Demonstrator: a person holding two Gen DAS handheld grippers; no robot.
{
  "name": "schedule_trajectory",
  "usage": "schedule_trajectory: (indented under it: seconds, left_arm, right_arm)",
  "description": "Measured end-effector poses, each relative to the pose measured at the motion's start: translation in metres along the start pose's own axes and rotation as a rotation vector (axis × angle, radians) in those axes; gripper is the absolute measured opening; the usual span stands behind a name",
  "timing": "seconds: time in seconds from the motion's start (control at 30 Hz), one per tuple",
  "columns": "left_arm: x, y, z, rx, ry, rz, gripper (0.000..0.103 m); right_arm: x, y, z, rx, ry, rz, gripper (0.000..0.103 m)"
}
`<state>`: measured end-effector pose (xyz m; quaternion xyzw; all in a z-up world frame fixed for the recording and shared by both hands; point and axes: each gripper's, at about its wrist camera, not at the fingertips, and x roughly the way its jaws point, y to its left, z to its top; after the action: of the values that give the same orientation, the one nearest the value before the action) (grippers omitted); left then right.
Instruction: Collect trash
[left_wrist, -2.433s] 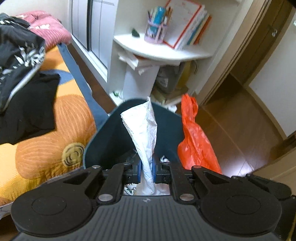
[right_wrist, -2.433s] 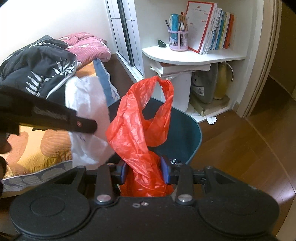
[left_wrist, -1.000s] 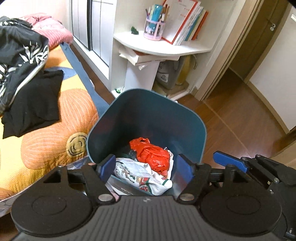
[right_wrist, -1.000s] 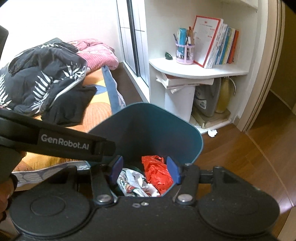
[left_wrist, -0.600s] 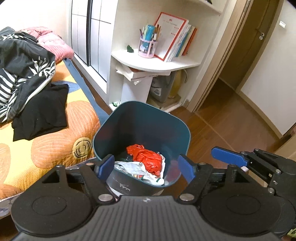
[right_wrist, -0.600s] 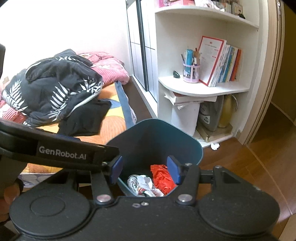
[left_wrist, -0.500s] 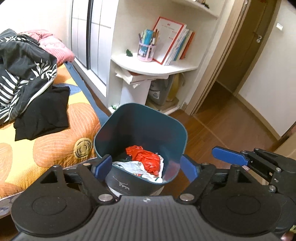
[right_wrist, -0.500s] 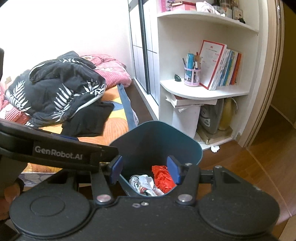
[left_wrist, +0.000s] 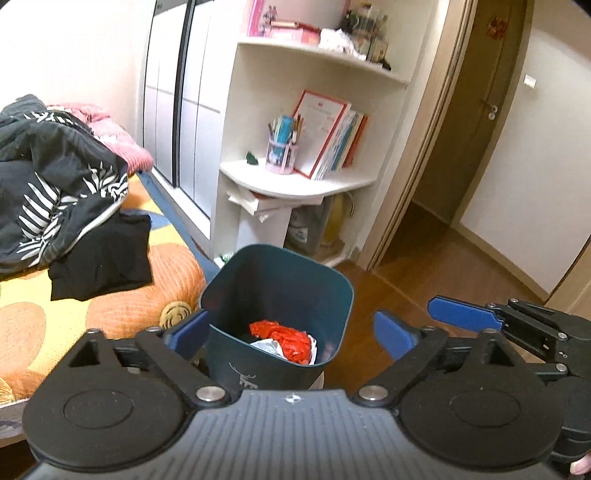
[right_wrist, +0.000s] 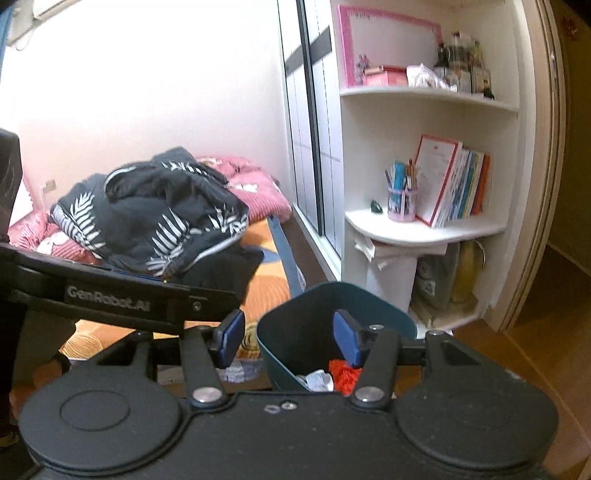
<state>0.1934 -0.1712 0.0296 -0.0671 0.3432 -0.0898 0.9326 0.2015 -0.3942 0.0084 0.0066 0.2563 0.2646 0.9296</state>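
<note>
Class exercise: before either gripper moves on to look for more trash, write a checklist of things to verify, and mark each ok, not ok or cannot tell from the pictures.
1. Left gripper empty: ok; its fingers have just been opening and stand wide, with nothing between them.
2. Right gripper empty: ok, fingers apart, nothing held.
3. Red bag inside the bin: ok.
4. White paper inside the bin: ok, lying beside the red bag.
5. Bin upright on the floor: ok.
6. More trash left to collect: cannot tell; a small white scrap lies by the shelf's base.

Wooden floor (left_wrist: 424, 284), teal trash bin (left_wrist: 277, 280) standing on it, beside bed (left_wrist: 92, 314)
</note>
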Motion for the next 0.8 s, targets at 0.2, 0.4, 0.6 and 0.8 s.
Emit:
schedule_trajectory:
  seconds: [0.2, 0.4, 0.6, 0.8]
  left_arm:
    - [-0.022, -0.002, -0.011, 0.022, -0.081, 0.002, 0.102]
    - [-0.037, -0.002, -0.021, 0.037, -0.124, 0.015, 0.102]
    - [-0.047, 0.0, -0.029, 0.041, -0.128, 0.03, 0.102]
    - [-0.05, 0.005, -0.037, 0.027, -0.12, 0.043, 0.102]
  right_arm:
    - [-0.016, 0.004, -0.006, 0.001, -0.058, -0.044, 0.053]
    - [-0.024, 0.009, -0.012, 0.003, -0.091, -0.092, 0.053]
    - [-0.028, 0.008, -0.018, 0.039, -0.075, -0.092, 0.053]
    - [-0.036, 0.011, -0.023, 0.046, -0.088, -0.095, 0.053]
